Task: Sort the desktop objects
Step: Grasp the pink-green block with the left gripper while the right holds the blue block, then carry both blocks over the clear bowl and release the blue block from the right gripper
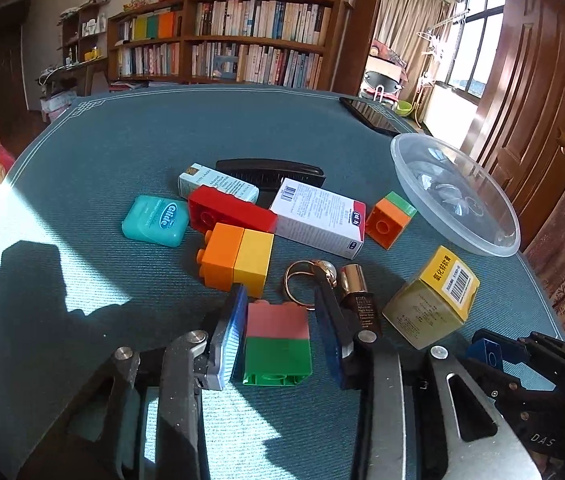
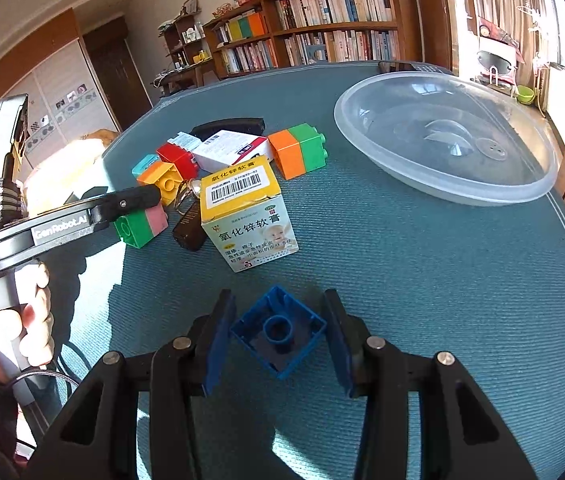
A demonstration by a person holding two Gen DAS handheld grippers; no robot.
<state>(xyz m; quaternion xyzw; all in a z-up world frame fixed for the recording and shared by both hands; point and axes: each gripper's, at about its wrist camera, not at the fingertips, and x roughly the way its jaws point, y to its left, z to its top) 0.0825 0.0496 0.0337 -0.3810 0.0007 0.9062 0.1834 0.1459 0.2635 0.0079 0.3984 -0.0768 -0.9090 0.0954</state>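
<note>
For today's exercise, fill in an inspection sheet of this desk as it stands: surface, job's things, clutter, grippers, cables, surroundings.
Surface: teal woven table mat, partly sunlit.
Job's things: pink-and-green toy brick; hollow blue toy brick; yellow ointment box; orange-and-green brick; clear plastic bowl, nothing seen inside.
Clutter: teal floss case, gold ring, brown bottle, black phone.
Grippers: left gripper open around the pink-and-green brick; right gripper open around the blue brick.
Cables: black cable under the hand.
Surroundings: wooden bookshelf, window.
</note>
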